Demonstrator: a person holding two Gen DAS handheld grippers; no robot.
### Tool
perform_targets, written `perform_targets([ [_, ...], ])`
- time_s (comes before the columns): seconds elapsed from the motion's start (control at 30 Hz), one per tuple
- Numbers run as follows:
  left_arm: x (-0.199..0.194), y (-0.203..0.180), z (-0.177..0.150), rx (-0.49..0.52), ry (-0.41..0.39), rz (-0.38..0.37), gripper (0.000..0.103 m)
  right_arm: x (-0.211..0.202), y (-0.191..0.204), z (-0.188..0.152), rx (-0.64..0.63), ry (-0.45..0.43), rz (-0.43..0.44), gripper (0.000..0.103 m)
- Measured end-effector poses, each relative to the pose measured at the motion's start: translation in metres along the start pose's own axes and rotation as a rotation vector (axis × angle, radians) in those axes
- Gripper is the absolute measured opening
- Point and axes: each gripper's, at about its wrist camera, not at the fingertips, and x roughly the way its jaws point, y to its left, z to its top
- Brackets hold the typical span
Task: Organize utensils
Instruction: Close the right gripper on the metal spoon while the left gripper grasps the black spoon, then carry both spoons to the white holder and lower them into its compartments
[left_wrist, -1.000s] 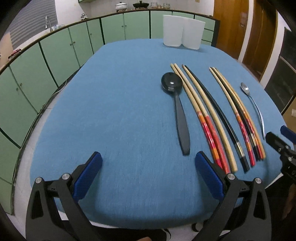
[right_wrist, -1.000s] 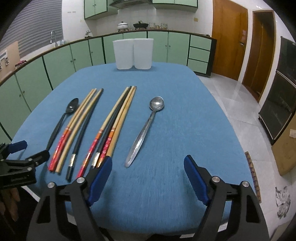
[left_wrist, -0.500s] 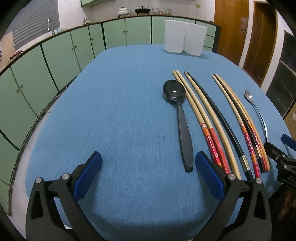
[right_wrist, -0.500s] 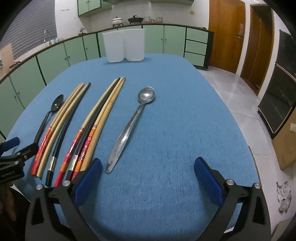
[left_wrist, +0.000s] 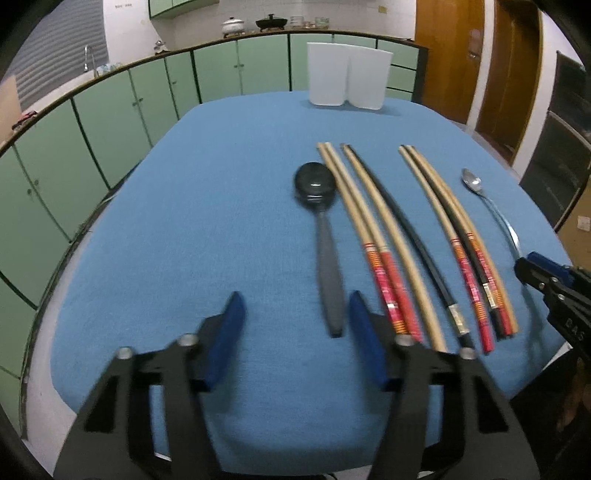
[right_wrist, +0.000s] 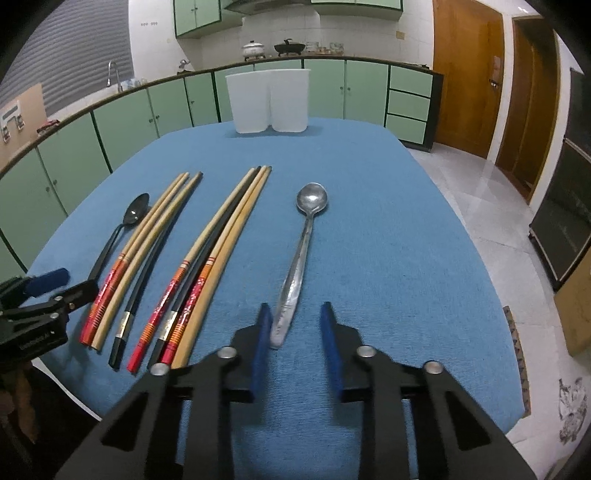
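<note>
Utensils lie in a row on the blue-clothed oval table (right_wrist: 388, 229): black plastic spoon (left_wrist: 325, 240), bamboo and black chopsticks with red-orange printed bands (right_wrist: 207, 254), and long steel spoon (right_wrist: 301, 258), all on the near side of the white two-compartment plastic holder (right_wrist: 267, 101). Our left gripper (left_wrist: 295, 328), jaws just narrowing, hangs part-spread beside the black spoon's handle, pinching nothing. Our right gripper (right_wrist: 293, 332), jaws also just closing, brackets the steel spoon's handle tip without touching it. Lettering on the chopstick bands and gripper bodies is unreadable.

shiny metal spoon (right_wrist: 301, 258), blue cloth (right_wrist: 388, 240)
</note>
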Motion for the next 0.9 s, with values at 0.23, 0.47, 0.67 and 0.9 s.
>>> perform_targets([
  [0.23, 0.002, -0.001, 0.005, -0.03, 0.016, -0.073, 0.012, 0.001, -0.003, 0.002, 0.01, 0.002, 0.024, 0.011],
  [0.47, -0.007, 0.001, 0.008, -0.053, 0.015, -0.092, 0.012, -0.016, -0.004, 0.009, 0.022, -0.032, 0.041, 0.01],
  [0.67, -0.029, 0.005, 0.021, -0.059, -0.033, -0.099, 0.012, -0.039, -0.002, 0.026, 0.016, -0.08, 0.048, 0.009],
  [0.9, -0.047, 0.01, 0.039, -0.057, -0.058, -0.108, 0.012, -0.059, 0.001, 0.054, -0.015, -0.124, 0.046, 0.009],
])
